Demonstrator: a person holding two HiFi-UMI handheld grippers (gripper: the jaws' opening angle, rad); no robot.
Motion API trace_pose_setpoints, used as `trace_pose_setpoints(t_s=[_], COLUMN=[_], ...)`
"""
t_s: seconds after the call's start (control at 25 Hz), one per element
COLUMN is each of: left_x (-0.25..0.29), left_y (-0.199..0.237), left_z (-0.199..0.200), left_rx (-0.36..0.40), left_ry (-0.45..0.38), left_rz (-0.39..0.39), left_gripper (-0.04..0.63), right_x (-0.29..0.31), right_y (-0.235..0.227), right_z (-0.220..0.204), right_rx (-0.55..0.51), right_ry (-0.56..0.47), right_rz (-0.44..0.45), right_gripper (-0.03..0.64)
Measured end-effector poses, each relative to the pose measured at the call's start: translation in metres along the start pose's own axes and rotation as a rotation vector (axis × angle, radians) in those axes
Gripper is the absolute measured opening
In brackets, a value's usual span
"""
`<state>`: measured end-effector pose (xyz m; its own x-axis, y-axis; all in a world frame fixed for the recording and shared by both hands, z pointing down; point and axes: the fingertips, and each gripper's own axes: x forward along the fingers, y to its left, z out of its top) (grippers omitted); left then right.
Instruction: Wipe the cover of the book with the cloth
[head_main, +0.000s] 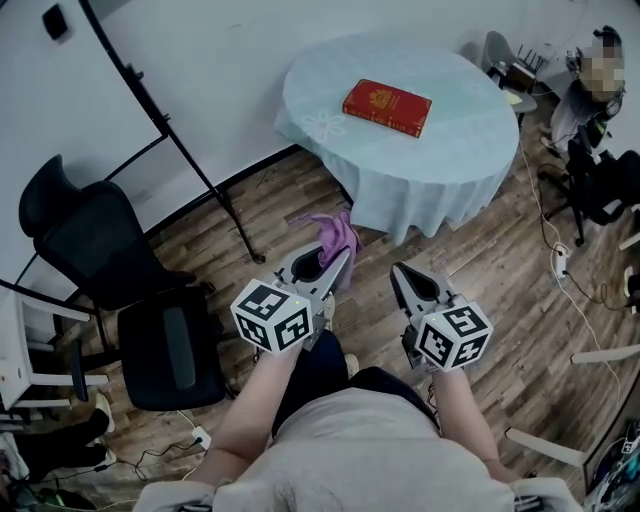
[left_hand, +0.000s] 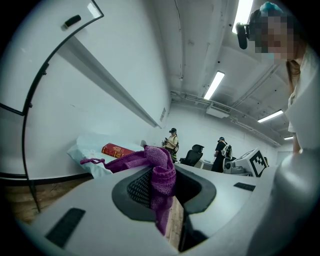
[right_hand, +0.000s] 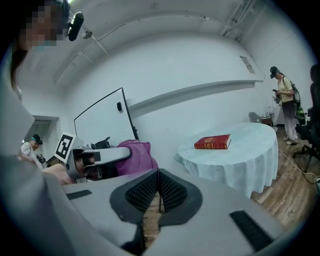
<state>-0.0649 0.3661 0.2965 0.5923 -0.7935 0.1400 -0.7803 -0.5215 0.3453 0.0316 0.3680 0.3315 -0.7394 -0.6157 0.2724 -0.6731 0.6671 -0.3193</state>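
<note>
A red book (head_main: 387, 107) with a gold emblem lies flat on the round table (head_main: 440, 150) under a pale blue cloth, well ahead of both grippers. It also shows as the red book (left_hand: 116, 150) and the red book (right_hand: 213, 142) in the gripper views. My left gripper (head_main: 334, 262) is shut on a purple cloth (head_main: 338, 237), which hangs from its jaws above the wood floor. The purple cloth (left_hand: 159, 178) drapes between the jaws. My right gripper (head_main: 401, 280) is shut with nothing in it, its pads meeting. Both are held low, short of the table.
A black office chair (head_main: 110, 290) stands at the left beside a whiteboard stand (head_main: 215, 190). More chairs (head_main: 600, 180) and cables lie at the right. A seated person (head_main: 590, 90) is at the far right; other people (left_hand: 172, 144) stand beyond the table.
</note>
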Motion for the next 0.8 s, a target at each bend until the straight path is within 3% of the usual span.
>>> trace_pose_setpoints(t_s=[0.8], left_x=[0.15], left_y=[0.13], left_z=[0.04], left_rx=[-0.042], left_ry=[0.106], left_rz=[-0.126], left_gripper=[0.097], right_x=[0.14], right_y=[-0.119], right_z=[0.068], right_rx=[0.06], right_ry=[-0.032], right_rz=[-0.147], right_gripper=[0.023])
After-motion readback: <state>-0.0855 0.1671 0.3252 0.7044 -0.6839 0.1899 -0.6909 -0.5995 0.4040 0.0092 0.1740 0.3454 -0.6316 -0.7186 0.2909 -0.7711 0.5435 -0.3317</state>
